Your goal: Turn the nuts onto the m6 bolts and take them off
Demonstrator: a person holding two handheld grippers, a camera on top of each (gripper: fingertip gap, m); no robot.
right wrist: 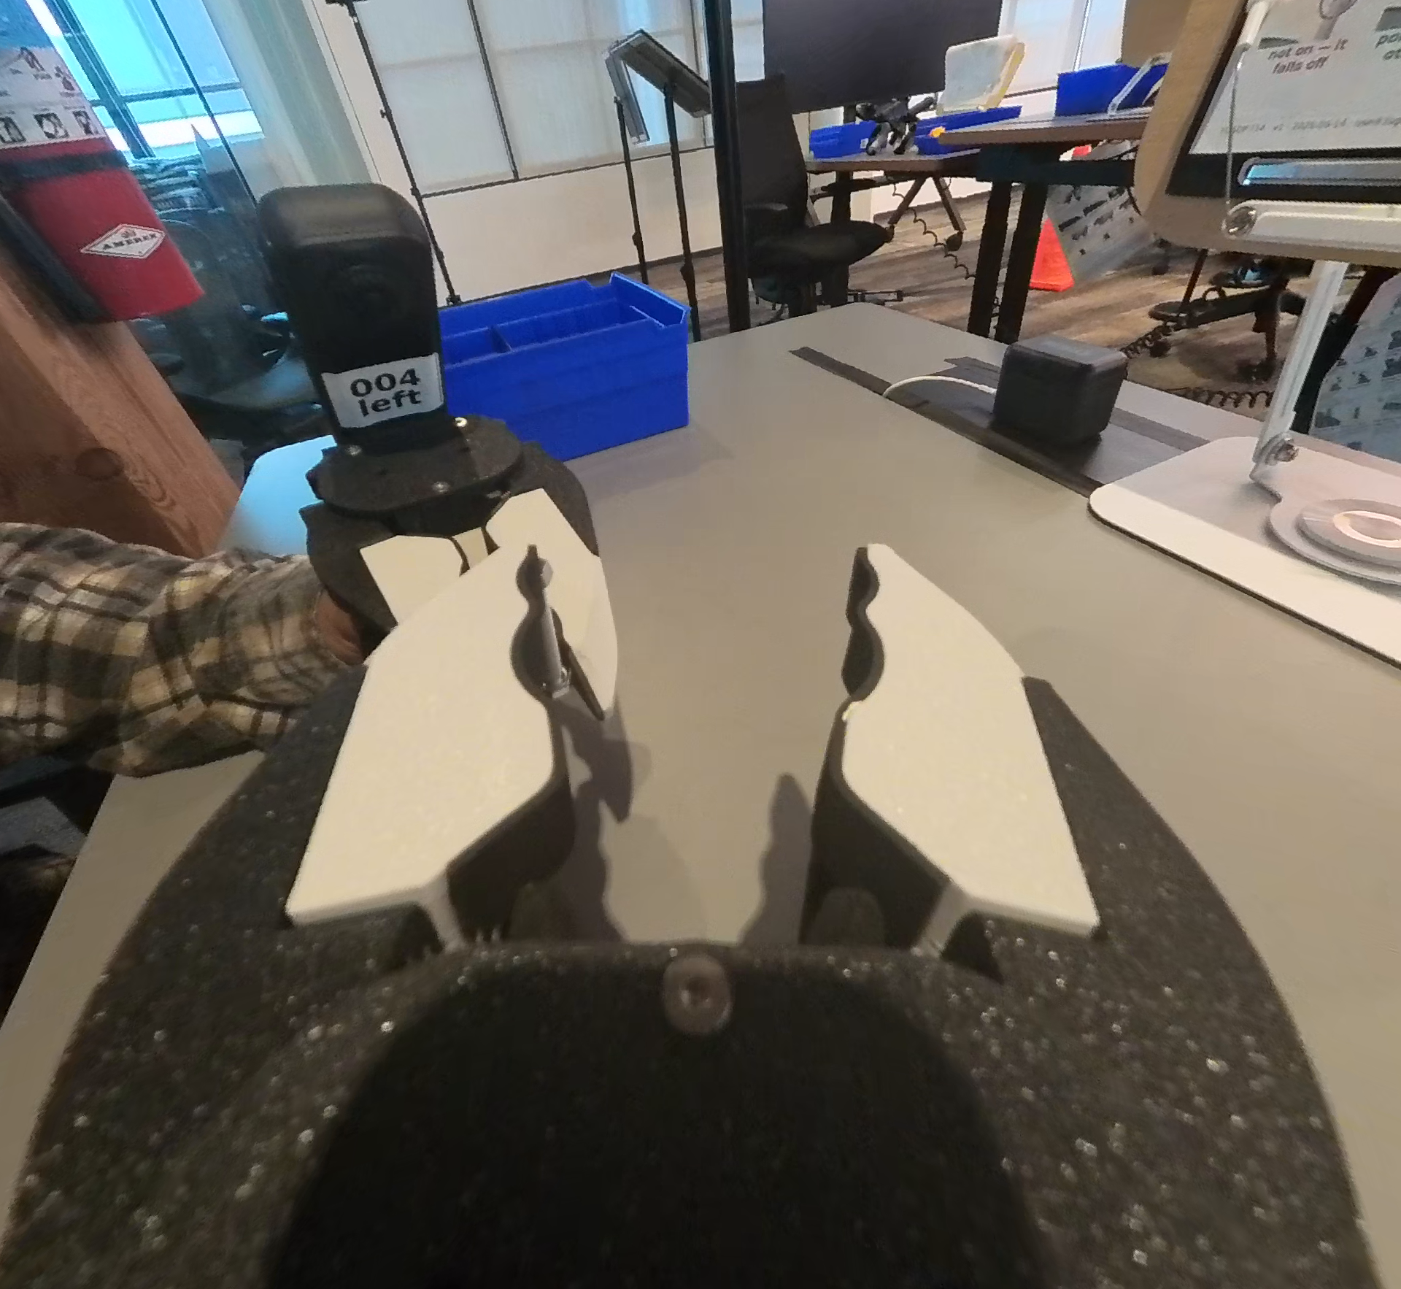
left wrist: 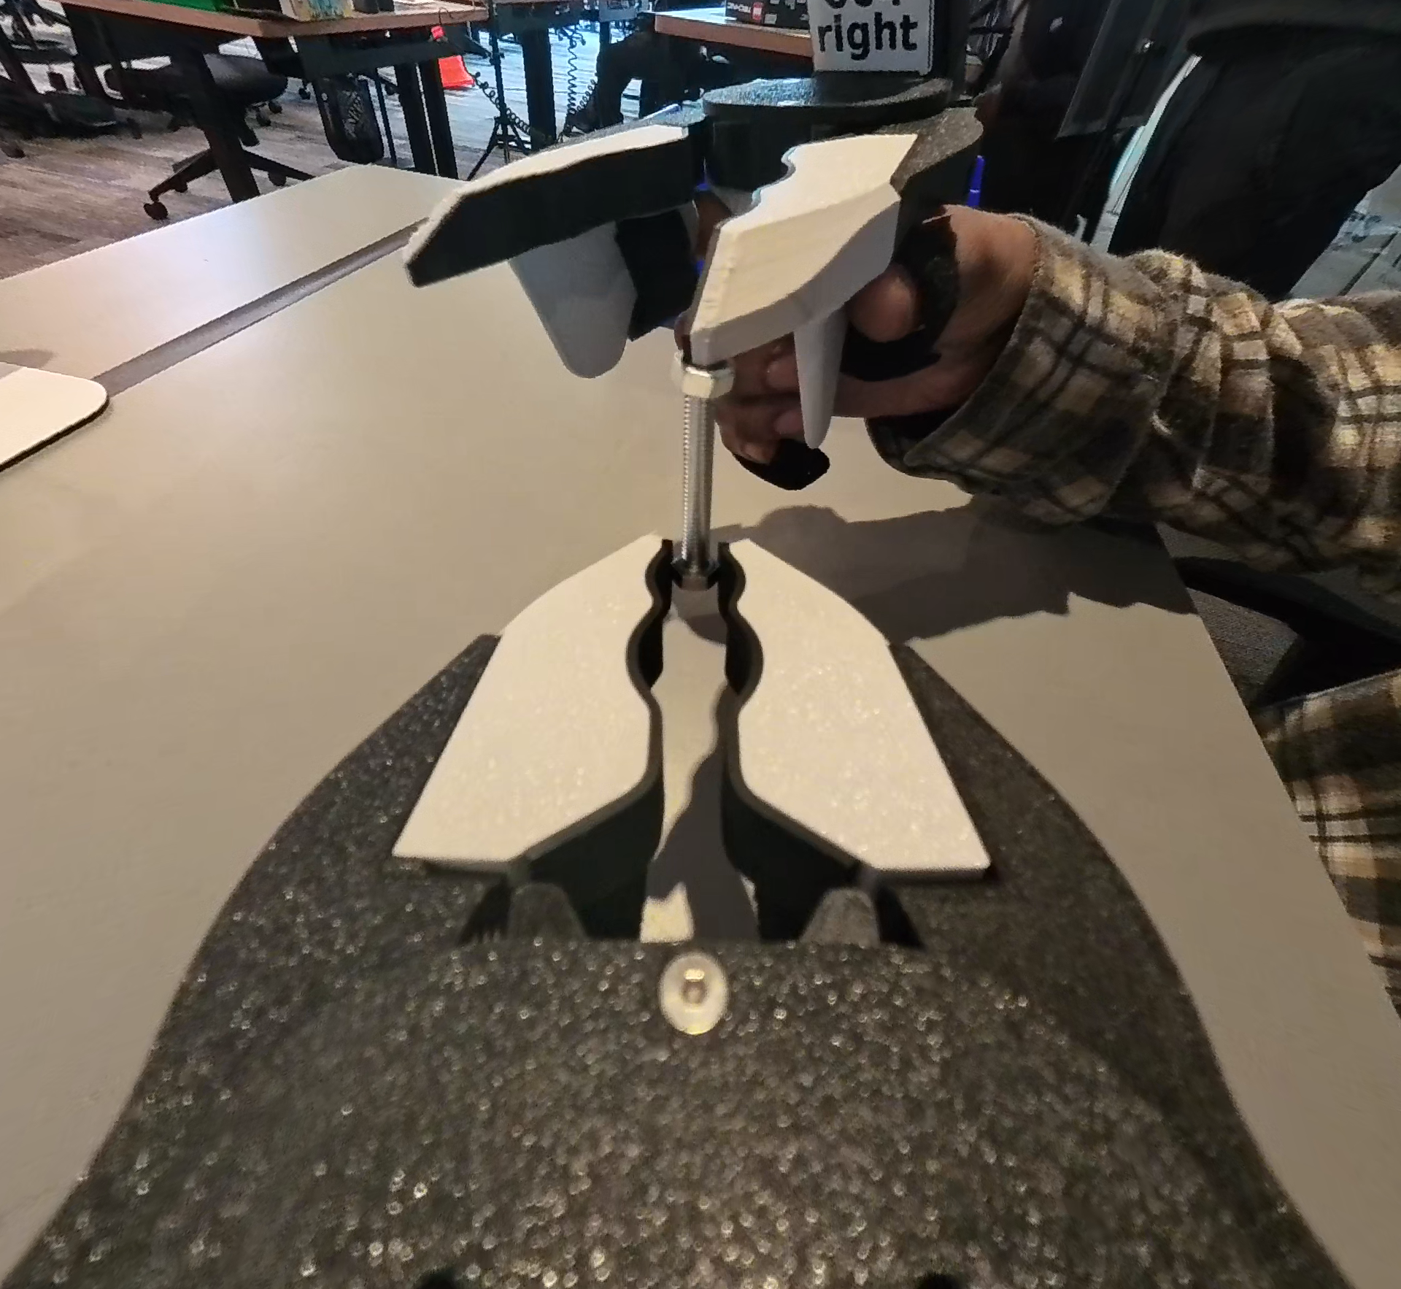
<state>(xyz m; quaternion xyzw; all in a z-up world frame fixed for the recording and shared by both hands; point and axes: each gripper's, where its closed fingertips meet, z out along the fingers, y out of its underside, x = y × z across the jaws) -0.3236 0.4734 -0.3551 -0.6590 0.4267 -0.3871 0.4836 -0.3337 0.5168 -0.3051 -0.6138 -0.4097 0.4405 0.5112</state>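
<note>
The left tongs are clenched on the head of a long threaded silver steel bolt, holding it upright above the grey counter. A silver hex nut sits near its top, under the right tongs, whose fingers stand spread wide, grasping nothing.

Open room: table middle, bare toward the far edge.
Far-left edge: blue bin.
Right edge: black box, stand base.
</note>
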